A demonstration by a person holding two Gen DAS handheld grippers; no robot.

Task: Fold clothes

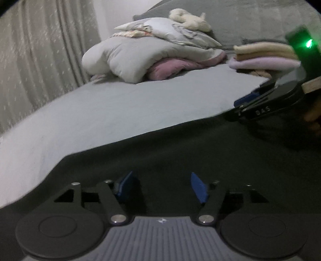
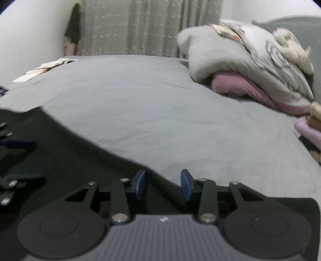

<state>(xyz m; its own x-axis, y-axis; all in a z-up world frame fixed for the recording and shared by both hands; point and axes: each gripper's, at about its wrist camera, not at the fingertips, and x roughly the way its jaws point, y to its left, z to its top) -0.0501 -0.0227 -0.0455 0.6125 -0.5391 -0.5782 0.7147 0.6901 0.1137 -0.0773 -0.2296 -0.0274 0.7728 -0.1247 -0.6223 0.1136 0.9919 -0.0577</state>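
Grey bed sheet [image 2: 152, 104] — heaped duvet [image 1: 128, 54], curtain [image 2: 140, 26], perhaps a plush toy [image 1: 190, 19].

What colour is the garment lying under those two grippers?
Black, or very dark. The garment shows best in the left wrist view, spread on the grey bedsheet.

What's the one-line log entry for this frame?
left gripper: open, over dark garment | right gripper: open at garment edge | garment flat on bed
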